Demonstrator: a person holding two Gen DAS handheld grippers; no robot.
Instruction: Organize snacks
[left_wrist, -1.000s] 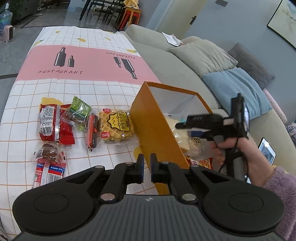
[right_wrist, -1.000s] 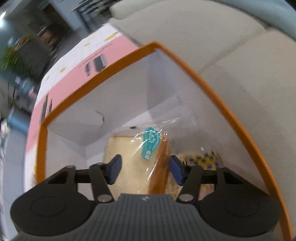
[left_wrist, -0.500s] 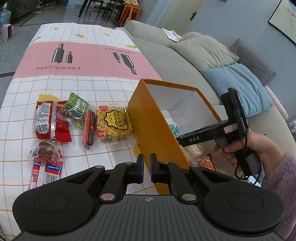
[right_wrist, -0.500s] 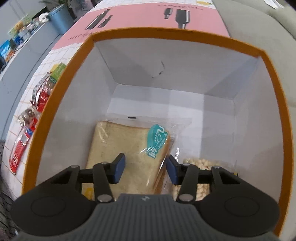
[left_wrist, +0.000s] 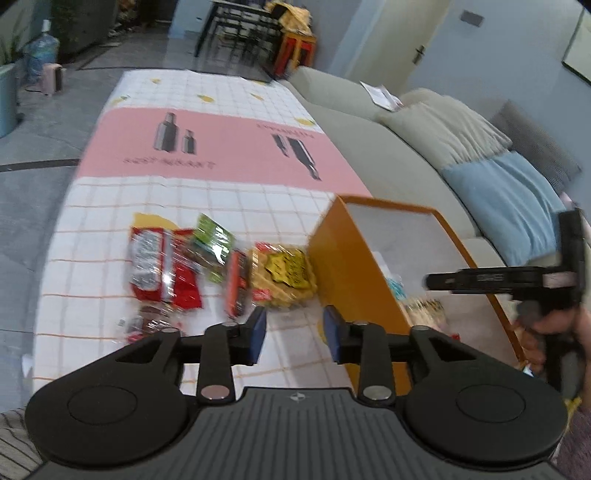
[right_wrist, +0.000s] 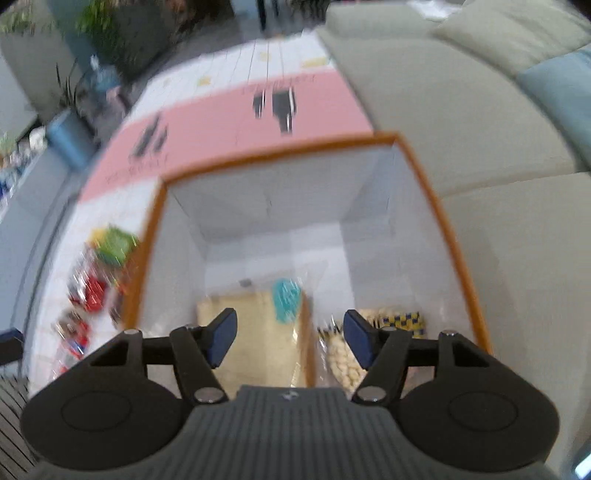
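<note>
An orange box (left_wrist: 347, 273) with a white inside stands on the tablecloth. Left of it lie several snack packs: a yellow waffle pack (left_wrist: 282, 277), a red sausage stick (left_wrist: 236, 284), a green pack (left_wrist: 214, 240) and a red pack (left_wrist: 162, 269). My left gripper (left_wrist: 294, 332) is open and empty, just before the waffle pack. My right gripper (right_wrist: 289, 336) is open and empty above the box (right_wrist: 458, 258); it also shows in the left wrist view (left_wrist: 432, 282). Inside lie a bagged bread slice (right_wrist: 258, 332) and a puffed-snack bag (right_wrist: 376, 332).
The table carries a pink and white checked cloth (left_wrist: 221, 147). A beige sofa (left_wrist: 388, 147) with a blue cushion (left_wrist: 506, 199) runs along the right side. Another small pack (left_wrist: 147, 321) lies near the front left. Chairs (left_wrist: 240, 33) stand beyond the far end.
My left gripper has opened from shut and moved toward the snacks. My right gripper has risen out of the box, leaving the bread bag inside, and opened wider.
</note>
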